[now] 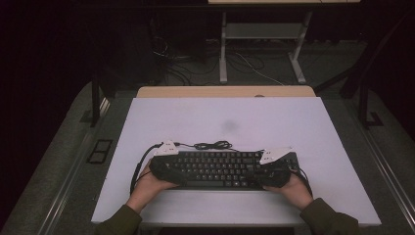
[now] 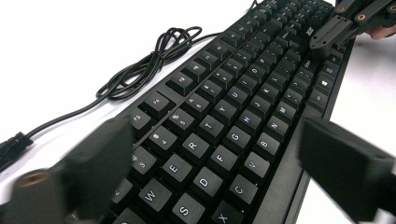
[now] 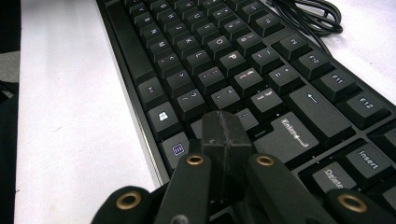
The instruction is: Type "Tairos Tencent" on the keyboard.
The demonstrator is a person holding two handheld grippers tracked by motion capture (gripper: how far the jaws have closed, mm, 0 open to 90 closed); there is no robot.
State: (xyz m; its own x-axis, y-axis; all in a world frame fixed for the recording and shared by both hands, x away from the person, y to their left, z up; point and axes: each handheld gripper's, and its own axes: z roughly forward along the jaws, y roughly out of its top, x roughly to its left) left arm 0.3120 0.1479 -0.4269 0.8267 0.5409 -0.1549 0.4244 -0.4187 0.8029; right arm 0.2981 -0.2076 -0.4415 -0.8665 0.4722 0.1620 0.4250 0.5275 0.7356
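On tabletop [image 1: 303,122]: one keyboard [image 1: 220,169], one coiled cable [image 1: 213,145]; your left gripper [image 2: 210,158] jaws spread, right gripper [image 3: 227,135] closed, empty.

Dim lab or test room; white-topped table [image 1: 293,122], floor cables [image 1: 195,68], desk frame [image 1: 264,44]

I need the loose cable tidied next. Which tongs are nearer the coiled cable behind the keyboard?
Left. The left tongs sit over the keyboard's left end, just left of the coiled cable; the right tongs are at the far right end.
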